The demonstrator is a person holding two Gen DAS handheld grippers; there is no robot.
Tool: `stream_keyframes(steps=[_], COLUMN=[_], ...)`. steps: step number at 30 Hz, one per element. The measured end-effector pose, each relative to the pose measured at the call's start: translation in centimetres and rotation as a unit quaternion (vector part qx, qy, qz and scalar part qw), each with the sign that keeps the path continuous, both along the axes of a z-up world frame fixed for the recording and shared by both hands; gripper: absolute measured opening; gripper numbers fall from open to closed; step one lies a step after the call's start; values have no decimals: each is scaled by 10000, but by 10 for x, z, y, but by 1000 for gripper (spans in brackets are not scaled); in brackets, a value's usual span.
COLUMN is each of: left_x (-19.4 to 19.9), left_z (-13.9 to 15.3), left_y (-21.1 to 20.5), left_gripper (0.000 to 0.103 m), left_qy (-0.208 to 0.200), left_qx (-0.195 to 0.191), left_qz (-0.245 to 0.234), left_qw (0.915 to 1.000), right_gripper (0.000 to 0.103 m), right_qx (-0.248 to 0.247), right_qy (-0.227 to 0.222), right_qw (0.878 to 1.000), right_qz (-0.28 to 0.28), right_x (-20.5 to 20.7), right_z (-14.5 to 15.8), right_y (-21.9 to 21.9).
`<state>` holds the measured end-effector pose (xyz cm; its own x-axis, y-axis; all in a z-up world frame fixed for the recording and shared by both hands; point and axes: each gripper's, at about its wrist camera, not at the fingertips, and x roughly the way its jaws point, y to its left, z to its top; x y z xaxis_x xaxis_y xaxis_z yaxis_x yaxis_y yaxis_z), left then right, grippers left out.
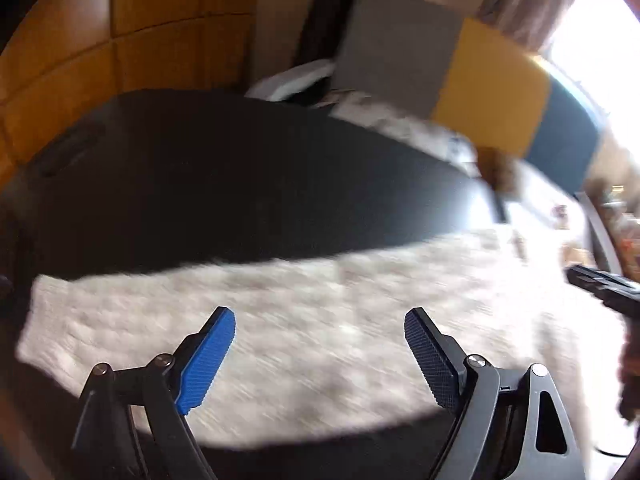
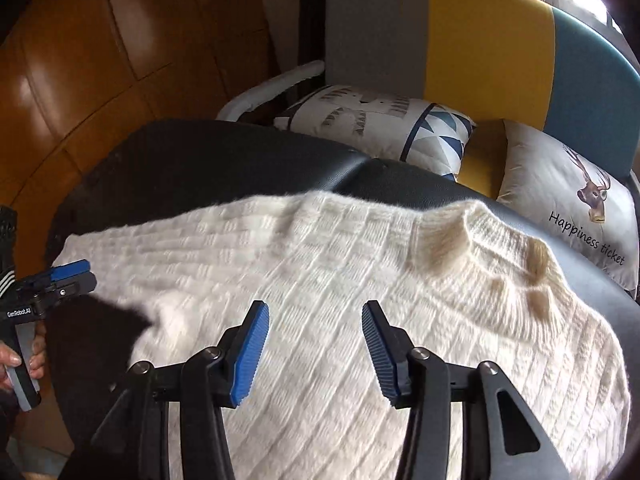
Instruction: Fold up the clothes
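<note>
Right tool [image 2: 316,344] spread wide, empty, over white knit sweater [image 2: 320,280] spread across frame centre on black counter [image 2: 192,160]. Left tool [image 1: 320,352] also spread. Risk: fuzzy knit snags pads, drags layers crooked.

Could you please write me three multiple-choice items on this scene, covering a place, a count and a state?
1. The white sweater lies on: A a hanger; B the black padded surface; C the wooden floor.
2. Cushions in view: A one; B two; C four.
3. The right claw is: A shut on the sweater; B shut on a cushion; C open.
Answers: 1 B, black padding shows around the knit; 2 B, a patterned one and a deer one; 3 C, its fingers stand apart above the sweater.
</note>
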<state>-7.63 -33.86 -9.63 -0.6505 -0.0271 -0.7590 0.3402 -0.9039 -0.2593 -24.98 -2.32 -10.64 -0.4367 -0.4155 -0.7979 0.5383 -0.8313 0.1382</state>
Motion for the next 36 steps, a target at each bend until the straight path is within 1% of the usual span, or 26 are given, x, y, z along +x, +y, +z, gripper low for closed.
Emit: stream_keyframes(steps=[3,5,9,11,13,15,16,17,18,20,21,23,25,27,28,30,32,33,34,36], left_x=[11,18,32,22,18,16,14,13,11,9,7,5,2,-1,-2,4,11,14,9,3], left_z=[-2,-4,-8,-10,-9,-7,-6,-6,-5,-3,-3,-1,0,2,3,9,14,15,14,12], left_y=[29,49,88,96,101,106,109,111,114,119,121,126,131,136,139,160,185,200,218,253], left_gripper=[87,87,87,87,87,87,82,80,81,85,85,85,85,85,85,85,85,85,85,85], left_qy=[7,-2,-20,-68,-88,-106,-115,-124,-133,-151,-160,-178,-195,-213,-222,-107,-4,18,18,-2], left_qx=[109,166,279,215,87,-45,-111,-177,-242,-374,-440,-572,-704,-835,-901,-749,-608,-531,-483,-441], left_qz=[-366,-605,-1082,-1058,-984,-909,-870,-832,-794,-718,-680,-603,-526,-449,-411,-693,-1033,-1254,-1468,-1901], left_qw=[9993,9980,9937,9941,9951,9958,9961,9963,9965,9966,9966,9964,9959,9953,9948,9947,9928,9907,9880,9808], right_gripper=[50,50,50,50,50,49,49,49,49,50,52,52,52,52,52,52,52,52,52,53], right_qx=[27,156,281,220,436,487,520,553,572,463,386,267,119,-280,-541,-998,-1419,-1622,-1699,-1239], right_qy=[-79,-134,-283,-373,-432,-305,-254,-203,-120,-75,-77,-73,-203,-191,-192,-163,-120,-107,-44,155], right_qw=[9999,9998,9981,9958,9923,9915,9909,9903,9905,9904,9902,9901,9906,9885,9852,9745,9571,9449,9311,9094], right_qz=[94,9,-468,-802,-1078,-1164,-1213,-1262,-1248,-1302,-1337,-1374,-1346,-1472,-1614,-2004,-2522,-2843,-3227,-3967], right_x=[47,75,112,122,133,145,150,155,157,157,157,156,157,163,168,179,195,204,215,233], right_z=[-2,-8,-21,-26,-36,-39,-40,-41,-42,-42,-42,-41,-36,-23,-17,-7,2,4,6,11], right_y=[15,29,64,85,103,114,119,123,124,126,127,129,134,147,163,199,243,269,295,337])
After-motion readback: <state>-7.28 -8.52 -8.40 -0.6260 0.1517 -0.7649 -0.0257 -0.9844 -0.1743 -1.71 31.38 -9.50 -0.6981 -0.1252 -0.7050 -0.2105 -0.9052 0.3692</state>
